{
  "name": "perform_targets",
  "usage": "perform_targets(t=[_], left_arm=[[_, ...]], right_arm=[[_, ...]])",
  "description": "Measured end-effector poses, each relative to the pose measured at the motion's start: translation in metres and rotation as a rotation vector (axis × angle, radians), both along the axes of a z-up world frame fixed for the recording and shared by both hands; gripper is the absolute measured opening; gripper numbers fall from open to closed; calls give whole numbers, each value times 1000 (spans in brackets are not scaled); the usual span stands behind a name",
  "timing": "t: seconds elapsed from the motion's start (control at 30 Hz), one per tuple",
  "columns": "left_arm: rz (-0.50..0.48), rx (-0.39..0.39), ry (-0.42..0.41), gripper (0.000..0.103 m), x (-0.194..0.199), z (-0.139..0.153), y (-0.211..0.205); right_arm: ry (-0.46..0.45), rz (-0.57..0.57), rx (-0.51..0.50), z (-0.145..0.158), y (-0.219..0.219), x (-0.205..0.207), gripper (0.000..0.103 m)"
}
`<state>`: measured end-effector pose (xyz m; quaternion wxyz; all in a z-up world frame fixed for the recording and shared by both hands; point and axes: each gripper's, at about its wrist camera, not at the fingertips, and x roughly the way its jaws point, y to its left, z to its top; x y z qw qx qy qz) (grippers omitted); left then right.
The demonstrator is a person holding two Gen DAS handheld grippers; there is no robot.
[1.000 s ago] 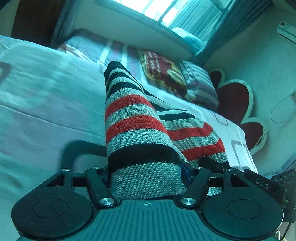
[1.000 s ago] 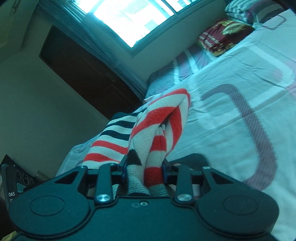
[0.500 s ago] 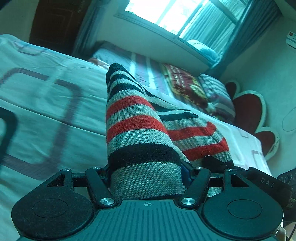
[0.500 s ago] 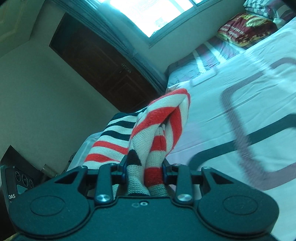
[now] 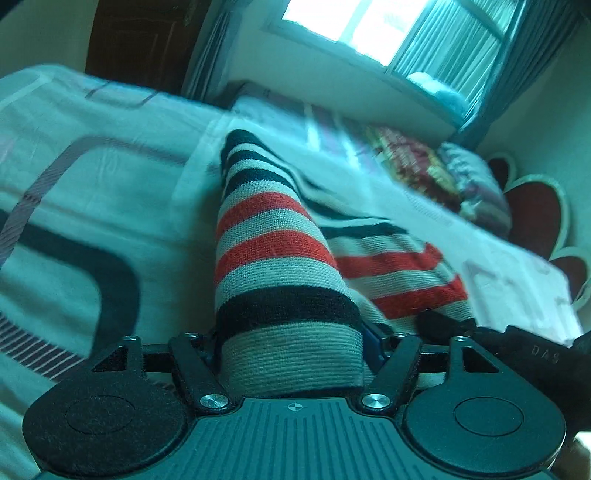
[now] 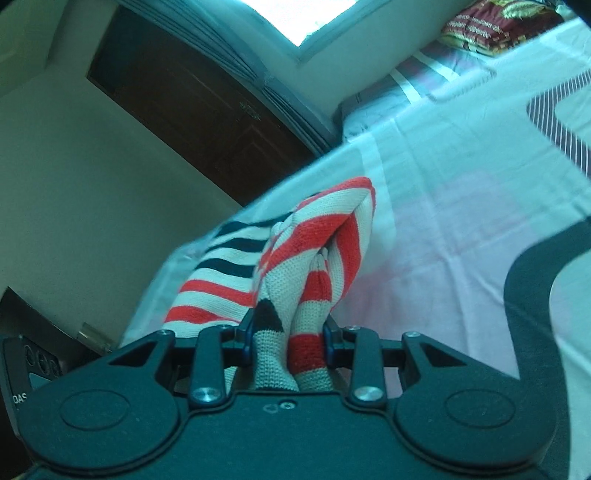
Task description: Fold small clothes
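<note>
A knitted sweater striped in red, grey and black point(image 5: 273, 251) is stretched between both grippers, just above the white patterned bed sheet point(image 5: 110, 192). My left gripper point(image 5: 290, 332) has a wide folded band of the sweater filling the gap between its jaws. The jaws are opening, though the cloth still sits pressed between the pads. My right gripper point(image 6: 290, 328) is shut on a bunched fold of the same sweater point(image 6: 317, 236), over the sheet point(image 6: 461, 221). The fingertips of both grippers are hidden by the cloth.
Pillows point(image 5: 417, 173) and a red heart-shaped headboard point(image 5: 535, 210) lie at the far right of the bed. A bright window point(image 5: 354, 26) is behind it. A dark wooden door point(image 6: 207, 110) stands beyond the bed's left edge. A black device point(image 6: 22, 369) sits low on the left.
Both grippers have swept sideways across the bed and slightly down, carrying the sweater. The sheet's dark curved pattern now lies near both. The grips look the same.
</note>
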<state>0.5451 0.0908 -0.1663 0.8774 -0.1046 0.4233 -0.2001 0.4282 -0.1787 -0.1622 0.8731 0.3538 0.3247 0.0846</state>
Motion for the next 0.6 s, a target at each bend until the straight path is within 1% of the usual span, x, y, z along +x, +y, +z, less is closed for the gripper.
perform_targets(t=[0.03,0.07,0.1,0.17,0.27,0.33,0.43,0.5,0.53,0.6], left_arm=[[6,-5,-10,85,-1,-6,4],[17,1,-21,95,-3,-11,8],[18,0,-22,97,-3,-14,10],[19,-11,-18,97,-2,-15,12],[31,-10,-24,97,-10,-11,15],[49,-3,-53,97,-17,-2,21],[123,7,-121,97,-25,17,35],[134,8,-165,97,-25,31,35],[125,16,-183,97,-23,36,31],[100,72,-200,97,-16,35,19]], right_arm=[[17,-10,0,-7,-3,0,34],[26,-19,4,-12,-7,-1,36],[28,-20,4,-15,-11,-2,39],[27,-5,-12,-13,-12,-2,40],[18,-10,-47,-2,-13,-9,40],[17,-28,-76,4,-17,-13,40],[12,-37,-134,17,-17,-19,39],[-35,-59,-182,32,-10,-23,34],[-65,-69,-194,40,-6,-24,34],[-118,-48,-205,55,5,-25,33]])
